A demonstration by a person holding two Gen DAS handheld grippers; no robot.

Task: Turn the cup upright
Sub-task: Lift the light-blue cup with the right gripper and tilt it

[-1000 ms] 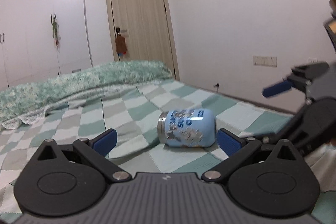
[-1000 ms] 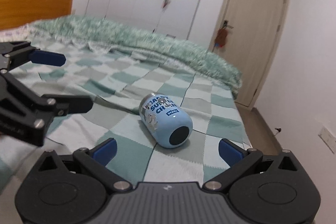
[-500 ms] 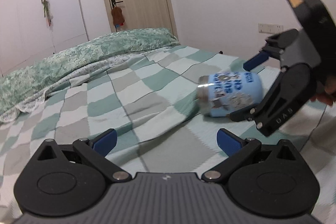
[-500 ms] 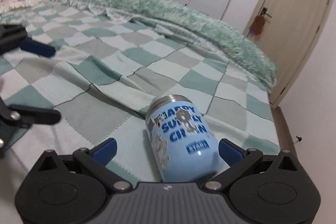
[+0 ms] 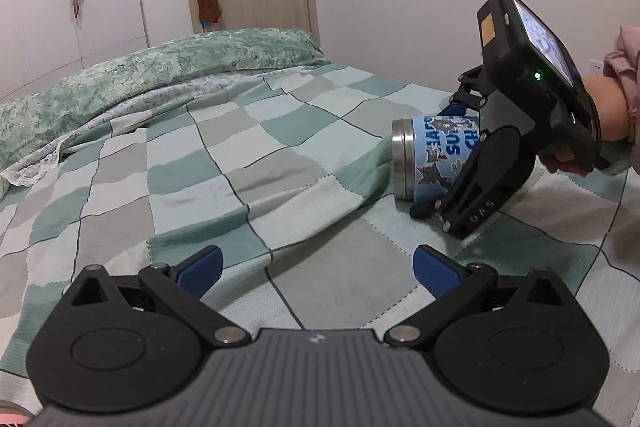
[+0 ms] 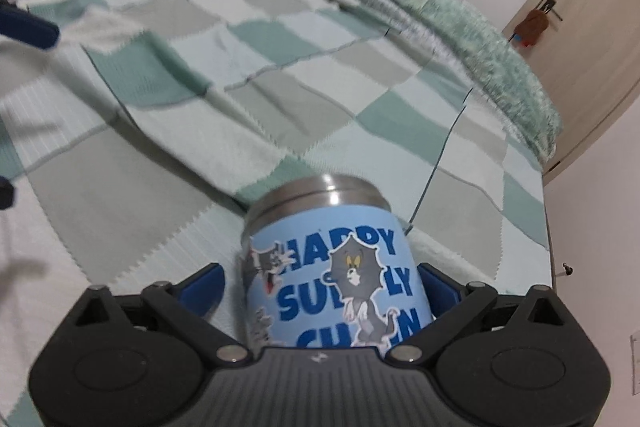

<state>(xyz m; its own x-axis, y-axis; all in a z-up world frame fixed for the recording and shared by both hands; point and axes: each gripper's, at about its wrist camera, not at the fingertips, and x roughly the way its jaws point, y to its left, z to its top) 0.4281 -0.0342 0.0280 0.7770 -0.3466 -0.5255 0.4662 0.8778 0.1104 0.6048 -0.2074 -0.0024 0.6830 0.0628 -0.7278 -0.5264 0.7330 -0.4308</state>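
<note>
- The left hand-held gripper (image 5: 316, 267) is being held wide apart at the bottom of the left wrist view, with nothing between its blue pads (image 5: 200, 263); only bare bed (image 5: 168, 163) is being framed there, so it is best kept clear of the work, well apart from the cup.
- The cup (image 5: 434, 157), light blue with cartoon print, is lying on its side on the checked bed cover at the right of centre in that view, its steel rim (image 5: 402, 159) being turned toward the left of the frame.
- The right hand-held gripper (image 5: 460, 163) is being set around the cup from the right edge of the frame, one finger above the body and one below; in the right wrist view the cup (image 6: 332, 275) is filling the lower centre between the two blue pads (image 6: 202, 287).
- The right jaws are standing wide: a strip of cover is showing between the left pad and the cup wall, while contact at the right pad cannot be told, so no grip is judged to be made yet.
- The closing is best being done squarely across the middle of the printed body, not on the smooth steel rim, where slipping is likely.
- Once a firm hold is being felt, the cup should be lifted slightly off the soft cover before being rotated rim-up, since the bedding is giving way and could be tipping it over again.
- A flat, unwrinkled square is being favoured for setting down.
</note>
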